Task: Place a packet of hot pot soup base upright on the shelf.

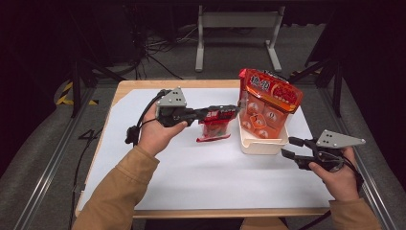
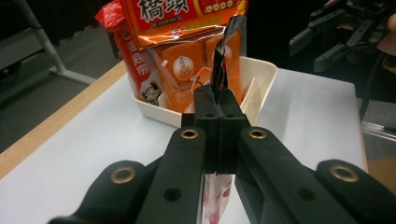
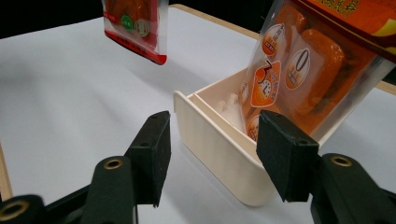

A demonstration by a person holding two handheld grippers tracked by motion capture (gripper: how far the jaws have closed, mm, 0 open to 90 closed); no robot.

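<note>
My left gripper is shut on the top edge of a small red snack packet, which hangs clear of the table just left of a cream bin. In the left gripper view the jaws pinch the packet's dark foil seam, and its red and white body dangles below. A large orange bag stands upright in the bin, leaning back. My right gripper hovers open at the bin's right front corner. Its view looks at the bin's wall, the orange bag and the hanging packet.
A white sheet covers most of the wooden table. The bin has free room in front of the orange bag. A grey metal stand and cables lie on the floor beyond the table.
</note>
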